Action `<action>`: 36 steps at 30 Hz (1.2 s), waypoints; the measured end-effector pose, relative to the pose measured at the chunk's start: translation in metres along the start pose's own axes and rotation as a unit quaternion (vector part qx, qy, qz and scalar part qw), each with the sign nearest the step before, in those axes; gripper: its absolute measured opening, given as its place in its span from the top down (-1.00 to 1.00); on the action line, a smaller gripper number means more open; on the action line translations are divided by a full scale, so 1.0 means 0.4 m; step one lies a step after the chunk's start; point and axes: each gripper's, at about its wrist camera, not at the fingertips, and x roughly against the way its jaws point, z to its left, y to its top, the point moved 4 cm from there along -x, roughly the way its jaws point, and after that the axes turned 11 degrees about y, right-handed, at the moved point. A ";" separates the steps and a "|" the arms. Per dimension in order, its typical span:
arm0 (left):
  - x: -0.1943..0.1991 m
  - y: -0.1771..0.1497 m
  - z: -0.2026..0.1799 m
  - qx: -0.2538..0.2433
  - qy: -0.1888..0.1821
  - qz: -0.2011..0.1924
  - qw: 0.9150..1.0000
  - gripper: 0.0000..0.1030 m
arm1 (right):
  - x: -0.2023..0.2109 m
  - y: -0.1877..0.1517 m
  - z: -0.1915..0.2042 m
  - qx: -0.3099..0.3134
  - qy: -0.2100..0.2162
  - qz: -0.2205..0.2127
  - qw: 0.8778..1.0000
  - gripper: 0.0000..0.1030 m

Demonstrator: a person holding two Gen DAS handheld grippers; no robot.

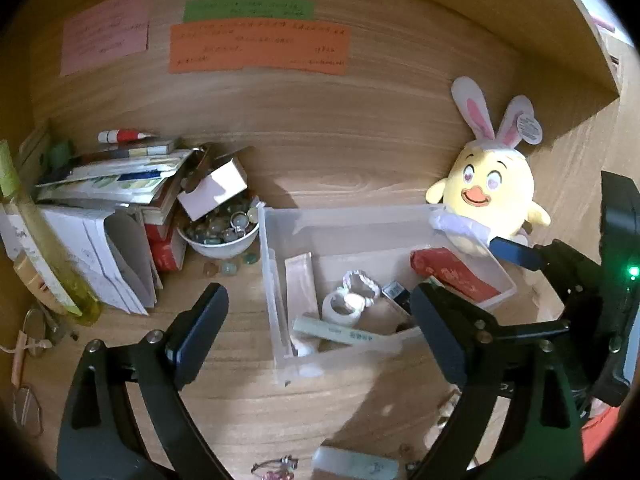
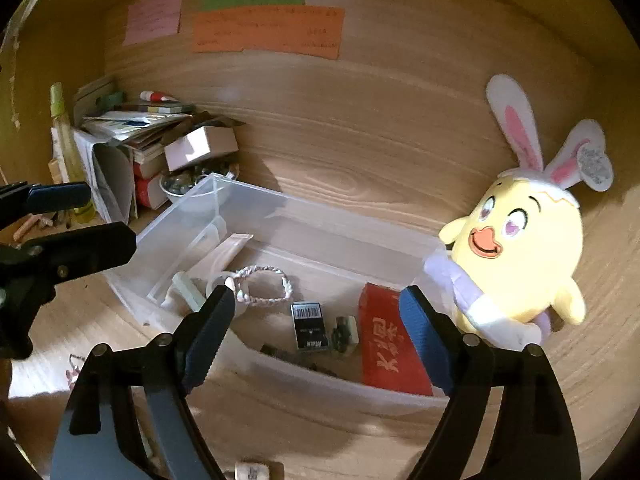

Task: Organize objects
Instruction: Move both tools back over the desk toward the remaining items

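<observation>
A clear plastic bin [image 1: 276, 280] [image 2: 264, 200] stands on the wooden desk. It holds a red box [image 1: 456, 276] [image 2: 386, 344], a braided bracelet [image 1: 360, 282] [image 2: 264, 286], a tape roll [image 1: 340, 306], a pale green tube [image 1: 332, 332], a black barcode box [image 2: 308, 326] and small bits. My left gripper [image 1: 316, 316] is open and empty, jaws wide, at the bin's near left. My right gripper [image 2: 316, 328] is open and empty over the bin's near side; it also shows in the left wrist view [image 1: 516, 254]. The left gripper shows in the right wrist view [image 2: 84, 216].
A yellow chick plush with bunny ears [image 1: 488, 192] [image 2: 516, 248] leans on the bin's right end. A bowl of glass pebbles [image 1: 220, 232], a small white box [image 1: 212, 190], stacked books [image 1: 120, 176] and a bottle [image 1: 52, 264] crowd the left. Small items [image 1: 352, 466] lie near the front edge.
</observation>
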 end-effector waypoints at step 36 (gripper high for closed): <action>0.000 -0.267 0.138 -0.013 0.047 0.127 0.991 -0.89 | 0.075 -0.293 -0.024 -0.043 -0.004 0.084 0.996 -0.64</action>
